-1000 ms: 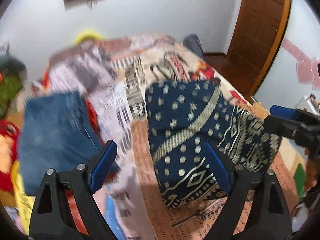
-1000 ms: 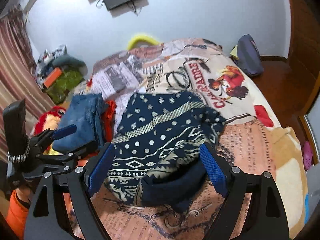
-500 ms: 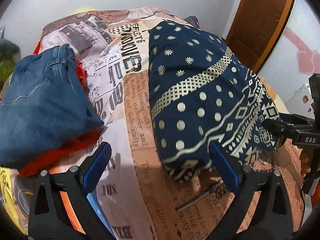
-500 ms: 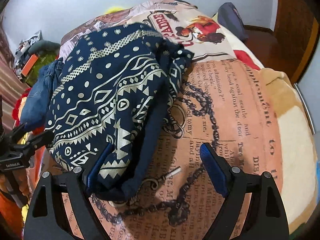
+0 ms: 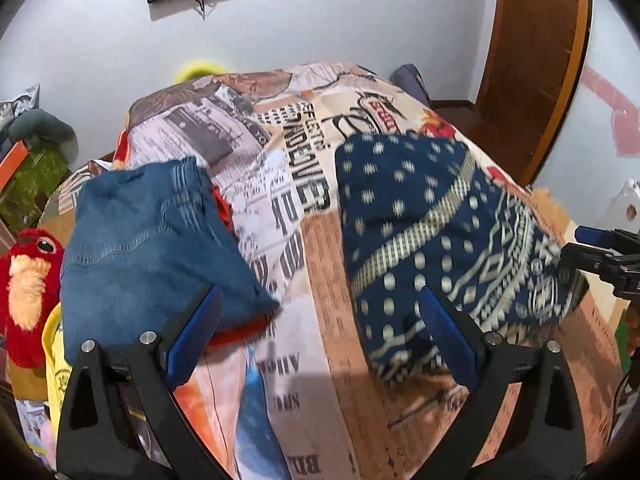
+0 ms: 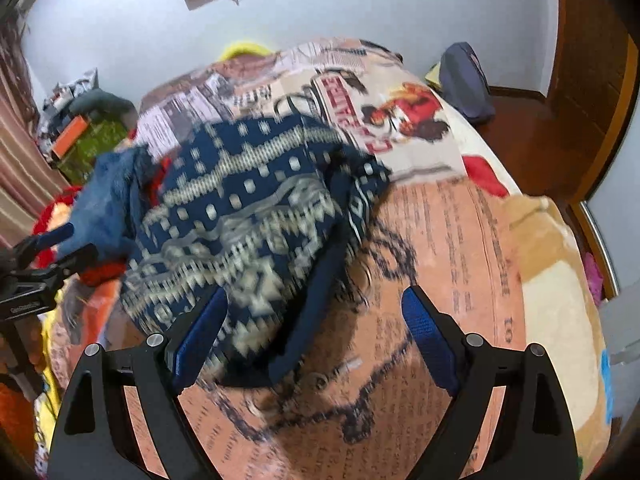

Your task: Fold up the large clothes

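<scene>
Even indoor light, motion blur, fisheye bending, dark vignetted corners.

Each hand-held tool is matte black plastic. The left gripper [image 5: 318,340] has two broad arms, each pierced by a long teardrop slot and fixed with round silver screws, ending in blue textured pads [image 5: 448,340]. The right gripper [image 6: 316,336] is built the same, with blue pads [image 6: 430,340] and silver screws. Pale lettering, too blurred to read, marks the left tool's body in the right view.
</scene>
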`<state>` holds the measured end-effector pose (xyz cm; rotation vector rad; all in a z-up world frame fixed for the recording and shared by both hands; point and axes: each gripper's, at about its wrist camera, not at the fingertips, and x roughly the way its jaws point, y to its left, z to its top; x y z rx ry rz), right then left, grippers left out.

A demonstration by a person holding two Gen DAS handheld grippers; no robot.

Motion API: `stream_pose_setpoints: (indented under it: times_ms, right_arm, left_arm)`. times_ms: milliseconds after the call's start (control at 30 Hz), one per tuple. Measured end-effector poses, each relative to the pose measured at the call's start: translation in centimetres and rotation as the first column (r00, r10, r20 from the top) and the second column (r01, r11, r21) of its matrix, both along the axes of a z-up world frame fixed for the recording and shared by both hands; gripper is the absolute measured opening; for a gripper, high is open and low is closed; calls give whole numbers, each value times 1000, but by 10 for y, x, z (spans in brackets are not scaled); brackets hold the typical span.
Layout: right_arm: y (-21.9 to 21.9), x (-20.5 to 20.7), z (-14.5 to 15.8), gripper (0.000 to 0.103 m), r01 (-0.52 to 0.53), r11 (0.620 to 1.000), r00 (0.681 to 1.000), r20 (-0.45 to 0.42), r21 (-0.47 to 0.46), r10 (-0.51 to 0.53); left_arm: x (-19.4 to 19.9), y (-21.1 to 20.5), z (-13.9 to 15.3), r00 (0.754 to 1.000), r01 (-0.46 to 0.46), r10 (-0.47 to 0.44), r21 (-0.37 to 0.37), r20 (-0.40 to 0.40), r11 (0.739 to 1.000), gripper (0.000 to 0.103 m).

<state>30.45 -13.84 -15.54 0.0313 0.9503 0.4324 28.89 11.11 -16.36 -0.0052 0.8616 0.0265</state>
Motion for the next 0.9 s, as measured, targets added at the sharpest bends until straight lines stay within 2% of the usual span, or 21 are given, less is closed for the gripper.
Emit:
stream_pose_setpoints:
  times_ms: [100,200,300,367,433,500,567,800,900]
  right_arm:
    - [3,14,7,87,-4,998,1000,0,63,4]
    - [6,34,-1,88,2,992,999,-46,122,4]
    - [8,54,-20,88,0,989,995,-98,149,15]
    - [7,69,-39,88,17,986,987,-163,164,10]
    - [0,84,-59,88,50,976,969,-247,210,3]
    - [-6,97,-80,88,78,958,943,-332,275,19]
    - [-10,104,-91,88,78,938,926,-372,338,58]
    - [-5,121,-105,90,77,898,913,-393,432,111]
    - [0,124,-102,86,69,895,912,-391,440,122]
  left_arm:
    - [21,1,-1,1000,18,-19,-45,-16,999,99]
    - [44,1,-11,996,50,-59,-151,-60,987,99]
    - [69,5,-31,988,53,-90,-266,-128,962,99]
    - [83,7,-46,978,52,-115,-331,-173,942,99]
    - [95,10,-61,968,46,-144,-419,-205,907,99]
    - [103,17,-72,959,29,-170,-520,-226,854,99]
    - [110,20,-83,955,12,-185,-591,-233,806,99]
    - [129,20,-103,938,-11,-234,-700,-254,714,101]
    - [132,18,-107,936,-22,-240,-721,-259,693,101]
